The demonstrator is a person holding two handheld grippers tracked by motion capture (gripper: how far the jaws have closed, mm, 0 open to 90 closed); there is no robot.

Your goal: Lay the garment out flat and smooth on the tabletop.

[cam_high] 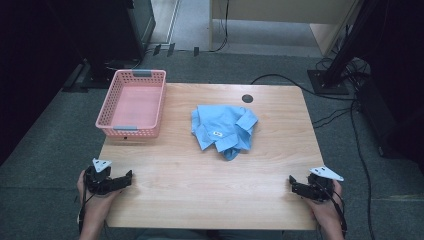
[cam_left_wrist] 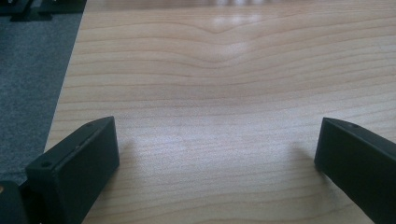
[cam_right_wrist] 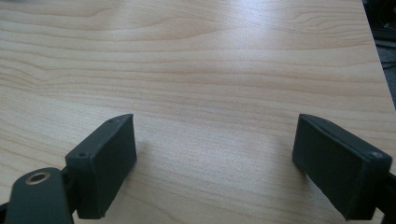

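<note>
Both tools parked, shirt untouched.

I have the left tool [cam_high: 125, 179] and right tool [cam_high: 295, 185] resting released at the near corners of the pale wooden worktop [cam_high: 175, 190], nothing between their jaws. The crumpled light-blue cotton shirt [cam_high: 223, 131] lies mid-worktop, well apart from both; the pink perforated plastic basket [cam_high: 132, 103] sits far-left. Risk as I judge it: a one-layer pinch (the fabric is bunched) drags it out unevenly. The high view gives the shirt; the gripper views give bare woodgrain between the jaws.
</note>
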